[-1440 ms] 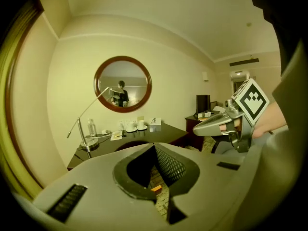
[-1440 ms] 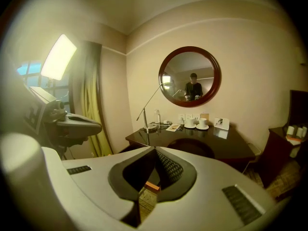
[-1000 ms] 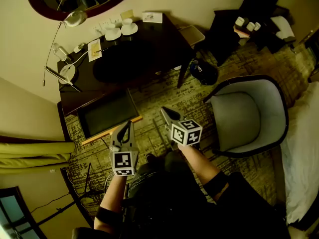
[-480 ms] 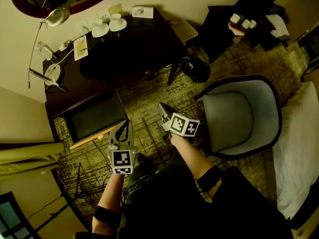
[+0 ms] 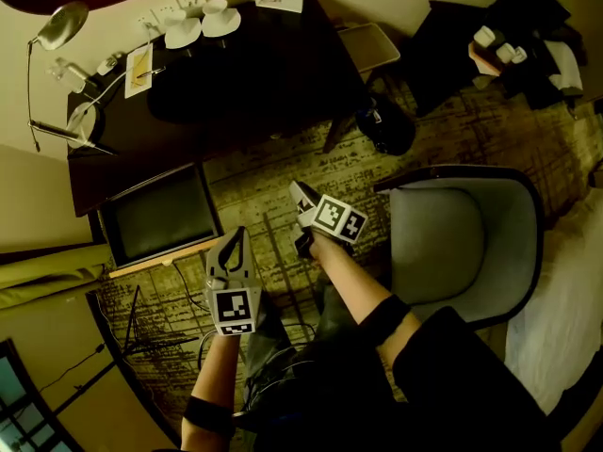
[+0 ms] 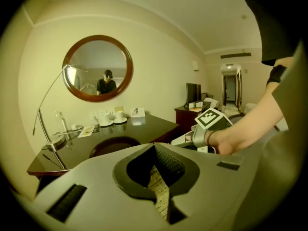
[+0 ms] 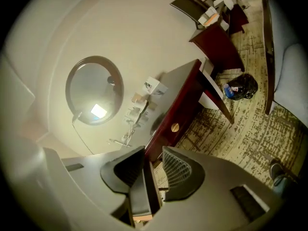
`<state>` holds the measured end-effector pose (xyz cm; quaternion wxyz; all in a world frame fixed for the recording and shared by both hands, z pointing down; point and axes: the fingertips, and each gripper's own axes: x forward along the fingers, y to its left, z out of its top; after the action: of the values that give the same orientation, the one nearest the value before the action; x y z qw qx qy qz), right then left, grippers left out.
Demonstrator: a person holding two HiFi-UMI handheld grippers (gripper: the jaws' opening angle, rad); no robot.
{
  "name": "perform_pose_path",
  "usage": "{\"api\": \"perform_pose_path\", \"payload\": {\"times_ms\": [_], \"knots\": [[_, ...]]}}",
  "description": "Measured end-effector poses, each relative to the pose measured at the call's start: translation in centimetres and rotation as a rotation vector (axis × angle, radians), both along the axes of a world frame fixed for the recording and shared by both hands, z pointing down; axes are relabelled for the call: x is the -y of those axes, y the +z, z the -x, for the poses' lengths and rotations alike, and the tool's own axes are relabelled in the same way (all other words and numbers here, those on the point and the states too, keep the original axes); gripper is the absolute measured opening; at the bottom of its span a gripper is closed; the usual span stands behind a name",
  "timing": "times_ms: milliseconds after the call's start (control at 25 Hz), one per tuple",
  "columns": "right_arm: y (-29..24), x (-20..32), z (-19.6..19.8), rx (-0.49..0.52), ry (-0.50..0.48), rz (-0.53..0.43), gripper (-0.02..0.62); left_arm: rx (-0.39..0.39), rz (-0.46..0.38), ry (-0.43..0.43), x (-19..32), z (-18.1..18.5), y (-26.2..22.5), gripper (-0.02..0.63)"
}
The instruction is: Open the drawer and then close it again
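- Left gripper (image 6: 155, 147): jaws closed together, nothing held. It hangs over the patterned carpet (image 5: 273, 182), on the near side of the desk (image 5: 245, 73) and left of the other gripper.
- Right gripper (image 7: 154, 154): jaws apart, having just been opening. Nothing lies between the pads; the desk front shows only beyond the gap.
- Drawer (image 7: 182, 117): set in the desk's front, just under the top, marked by 1 round brass knob (image 7: 174, 127). Its front appears flush with the desk front, so it reads as closed. Both grippers are well apart from it.
- Desk: dark top on the far side, against the wall. It carries 2 cups (image 5: 203, 22) on saucers near the far edge and a desk lamp (image 5: 57, 26) at its left end.
- Dark panel (image 5: 160, 219) with a pale wooden edge: left of the left gripper, near the desk's left end.
- Armchair (image 5: 452, 234): just right of the right gripper, on the carpet.
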<state>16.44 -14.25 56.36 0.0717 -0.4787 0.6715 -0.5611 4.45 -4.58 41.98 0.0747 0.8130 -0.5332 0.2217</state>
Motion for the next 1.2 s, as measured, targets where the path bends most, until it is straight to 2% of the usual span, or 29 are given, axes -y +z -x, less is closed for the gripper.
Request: {"api": "perform_pose_path", "payload": {"times_ms": [160,480,560,760,1040,1200], "knots": [[4.5,4.3,-0.5,0.030,0.013,0.023,0.184,0.011,0.007,-0.012,3.0,-1.6,2.9,0.006],[12.5,10.0,1.3,0.136,0.059,0.055,0.184,0.019,0.002,-0.049,7.9,-3.0,7.9,0.006],[13.9,11.2,2.1,0.162,0.070,0.060,0.184,0.032,-0.005,-0.035,8.9,-3.1,9.0,0.006],[15.8,14.5,2.8,0.215,0.121,0.035,0.181,0.043,-0.005,-0.035,11.3,-3.0,11.3,0.006],[17.0,16.8,3.6,0.235,0.115,0.023,0.176,0.041,-0.003,-0.035,13.6,-3.3,13.0,0.006],[17.4,17.3,3.7,0.261,0.128,0.011,0.135,0.022,0.004,-0.063,14.3,-3.3,12.9,0.006]]}}
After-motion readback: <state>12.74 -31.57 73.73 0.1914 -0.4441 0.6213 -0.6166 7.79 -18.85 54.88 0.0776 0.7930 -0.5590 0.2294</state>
